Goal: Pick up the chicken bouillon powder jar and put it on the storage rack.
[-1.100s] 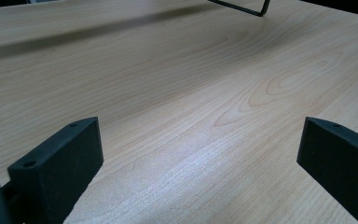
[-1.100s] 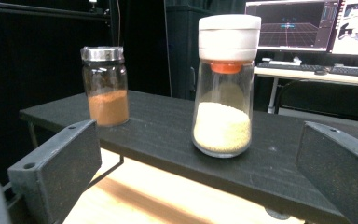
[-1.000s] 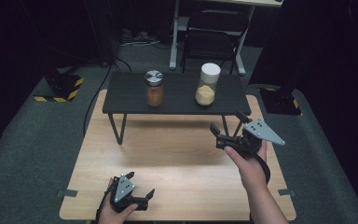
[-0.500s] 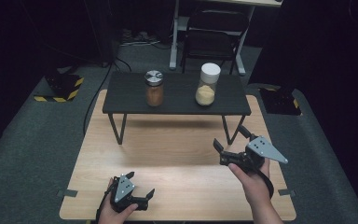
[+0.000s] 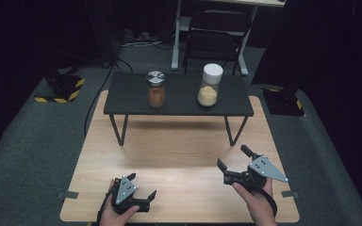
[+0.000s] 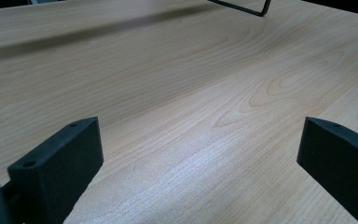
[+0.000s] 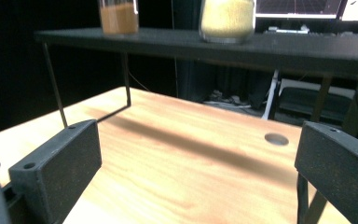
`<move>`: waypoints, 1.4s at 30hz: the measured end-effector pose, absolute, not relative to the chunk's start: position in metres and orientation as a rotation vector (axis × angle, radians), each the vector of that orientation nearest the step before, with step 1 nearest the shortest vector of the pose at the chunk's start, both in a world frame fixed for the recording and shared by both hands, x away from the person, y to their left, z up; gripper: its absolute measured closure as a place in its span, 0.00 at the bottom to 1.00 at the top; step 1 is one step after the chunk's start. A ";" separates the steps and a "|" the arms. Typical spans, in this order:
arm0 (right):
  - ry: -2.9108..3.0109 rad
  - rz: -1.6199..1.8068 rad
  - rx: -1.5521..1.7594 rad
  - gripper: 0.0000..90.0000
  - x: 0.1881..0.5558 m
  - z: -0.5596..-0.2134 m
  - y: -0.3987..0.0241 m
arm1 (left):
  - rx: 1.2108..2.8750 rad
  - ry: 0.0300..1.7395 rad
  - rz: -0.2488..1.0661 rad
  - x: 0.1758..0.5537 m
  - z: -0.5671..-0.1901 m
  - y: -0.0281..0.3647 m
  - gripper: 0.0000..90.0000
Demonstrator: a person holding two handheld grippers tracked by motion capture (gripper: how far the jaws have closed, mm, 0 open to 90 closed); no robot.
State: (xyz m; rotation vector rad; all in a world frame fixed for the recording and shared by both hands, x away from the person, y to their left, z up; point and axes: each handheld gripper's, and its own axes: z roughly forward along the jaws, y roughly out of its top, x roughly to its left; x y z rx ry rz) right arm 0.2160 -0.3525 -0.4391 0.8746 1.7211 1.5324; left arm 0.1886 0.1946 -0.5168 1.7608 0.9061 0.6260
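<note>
Pale wood surface (image 5: 179,155) before us. Our left gripper (image 5: 139,195) and right gripper (image 5: 234,162) hover near its front edge, both spread wide and empty. Beyond, a black shelf (image 5: 179,106) (on thin legs) carries an orange-brown jar (image 5: 156,89) beside a yellow jar (image 5: 209,85).

Room's looking pretty dim, overhead light is pooling on the wooden surface (image 5: 179,150) and everything around is fading to black. Shelf (image 5: 179,96) is casting a soft shadow underneath, and the right gripper view is looking blurry
</note>
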 end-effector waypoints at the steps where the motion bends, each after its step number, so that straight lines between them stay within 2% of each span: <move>1: 1.724 1.530 0.881 0.00 0.215 -0.442 -0.353 | 1.761 0.906 0.626 0.189 -0.517 0.195 0.01; 22: 1.813 1.412 0.999 0.00 0.203 -0.485 -0.371 | 1.764 0.905 0.630 0.188 -0.517 0.194 0.01; 42: 1.896 1.301 1.023 0.00 0.198 -0.502 -0.376 | 1.770 0.902 0.628 0.189 -0.516 0.193 0.01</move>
